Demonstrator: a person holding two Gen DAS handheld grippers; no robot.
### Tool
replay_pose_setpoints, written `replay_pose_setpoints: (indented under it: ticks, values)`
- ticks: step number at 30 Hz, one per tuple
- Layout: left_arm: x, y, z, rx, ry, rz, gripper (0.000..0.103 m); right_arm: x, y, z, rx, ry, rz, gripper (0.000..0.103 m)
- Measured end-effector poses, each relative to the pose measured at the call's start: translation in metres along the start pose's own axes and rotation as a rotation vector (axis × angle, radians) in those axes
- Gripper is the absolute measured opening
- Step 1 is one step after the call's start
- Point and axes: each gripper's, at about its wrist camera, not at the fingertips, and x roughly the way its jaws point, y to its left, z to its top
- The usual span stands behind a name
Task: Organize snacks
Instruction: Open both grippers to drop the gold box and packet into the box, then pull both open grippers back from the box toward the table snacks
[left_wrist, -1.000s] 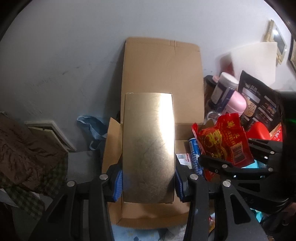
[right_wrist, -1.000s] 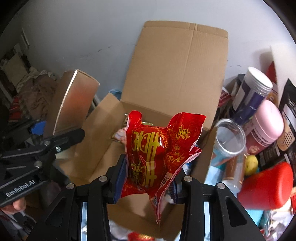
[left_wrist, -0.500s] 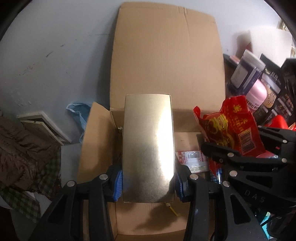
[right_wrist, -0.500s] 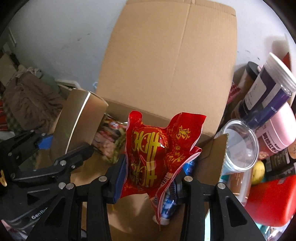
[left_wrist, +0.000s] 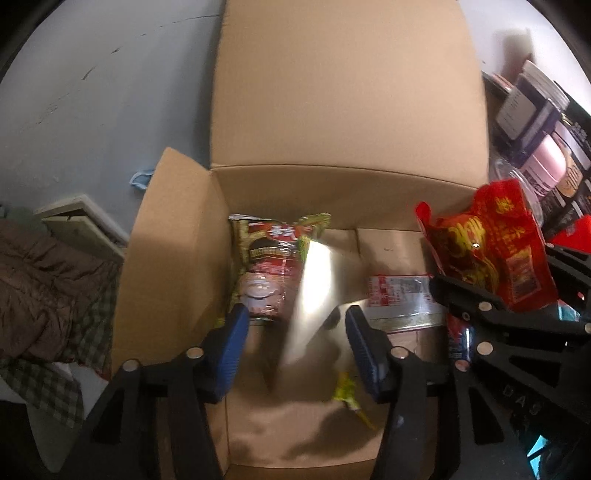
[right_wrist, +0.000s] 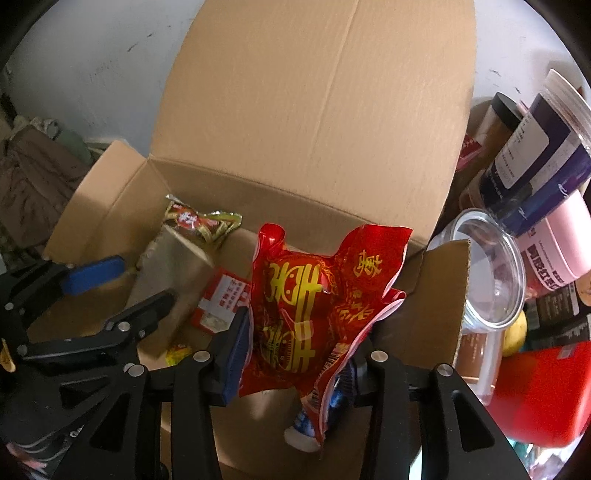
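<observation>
An open cardboard box (left_wrist: 343, 184) stands against the wall, its back flap up. My left gripper (left_wrist: 295, 343) is open above the box. A gold box (left_wrist: 314, 291), blurred and tilted, is between its blue pads, free of them, inside the carton; it also shows in the right wrist view (right_wrist: 166, 269). My right gripper (right_wrist: 295, 350) is shut on a red snack bag (right_wrist: 314, 302) with yellow print, held over the carton's right side; the bag also shows in the left wrist view (left_wrist: 487, 240). A green-red snack bag (left_wrist: 269, 258) and a red-white packet (left_wrist: 399, 295) lie in the carton.
To the right of the carton stand a dark blue canister (right_wrist: 539, 147), a pink tub (right_wrist: 557, 251), a clear plastic jar (right_wrist: 487, 269) and a red container (right_wrist: 539, 395). Brown checked cloth (left_wrist: 48, 295) lies at the left. A grey wall is behind.
My left gripper opened and let go of the gold box, which is dropping and tilting into the carton. Both grippers moved closer over the carton. The red bag stays held.
</observation>
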Motion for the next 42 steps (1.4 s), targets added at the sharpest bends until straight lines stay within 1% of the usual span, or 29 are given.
replay_pose_setpoints:
  ticks: [1,5,6,8,9,10,12,14,16,20,22,26,32,35,39,42]
  values:
    - [-0.001,0.002,0.0,-0.008,0.0,0.004,0.06,0.002,0.0,0.001,-0.003,0.007,-0.006,0.043]
    - [-0.008,0.006,-0.001,-0.012,-0.004,0.034,0.072,0.005,0.005,0.011,-0.009,0.024,-0.008,0.044]
    - [-0.01,0.008,0.001,-0.011,-0.006,0.04,0.073,0.004,0.005,0.012,-0.009,0.025,-0.008,0.045]
    - [-0.017,0.01,0.001,-0.015,-0.013,0.043,0.073,-0.001,0.007,0.014,-0.01,0.018,-0.012,0.05]
    - [-0.02,0.009,0.002,-0.018,-0.017,0.045,0.073,-0.005,0.008,0.014,-0.013,0.008,-0.021,0.053]
    - [-0.025,0.01,0.003,-0.02,-0.024,0.046,0.073,-0.01,0.008,0.014,-0.012,0.001,-0.041,0.06]
    - [-0.033,0.009,0.004,-0.023,-0.034,0.044,0.073,-0.022,0.01,0.019,-0.014,-0.028,-0.031,0.061]
    - [-0.044,0.005,0.003,-0.021,-0.049,0.039,0.073,-0.03,0.007,0.022,-0.011,-0.036,-0.026,0.061]
    - [-0.058,0.003,0.002,-0.016,-0.069,0.03,0.073,-0.042,0.006,0.02,-0.016,-0.052,-0.031,0.061]
    - [-0.088,-0.002,0.005,-0.004,-0.114,0.042,0.073,-0.07,0.006,0.022,-0.02,-0.088,-0.034,0.061]
    - [-0.105,-0.002,0.007,-0.003,-0.14,0.042,0.073,-0.085,-0.003,0.018,-0.018,-0.108,-0.033,0.061]
    - [-0.14,-0.003,0.009,-0.004,-0.203,0.043,0.073,-0.122,-0.005,0.019,-0.024,-0.164,-0.035,0.061]
    - [-0.192,-0.006,0.007,0.004,-0.29,0.043,0.073,-0.167,-0.005,0.012,-0.034,-0.241,-0.026,0.061]
    - [-0.215,-0.008,0.004,0.005,-0.324,0.043,0.073,-0.187,-0.003,0.007,-0.035,-0.283,-0.039,0.064]
    - [-0.245,-0.01,-0.003,-0.005,-0.363,0.031,0.073,-0.22,-0.001,-0.001,-0.041,-0.332,-0.035,0.065]
    - [-0.268,-0.013,-0.011,-0.008,-0.396,0.029,0.073,-0.241,0.001,-0.009,-0.053,-0.367,-0.047,0.069]
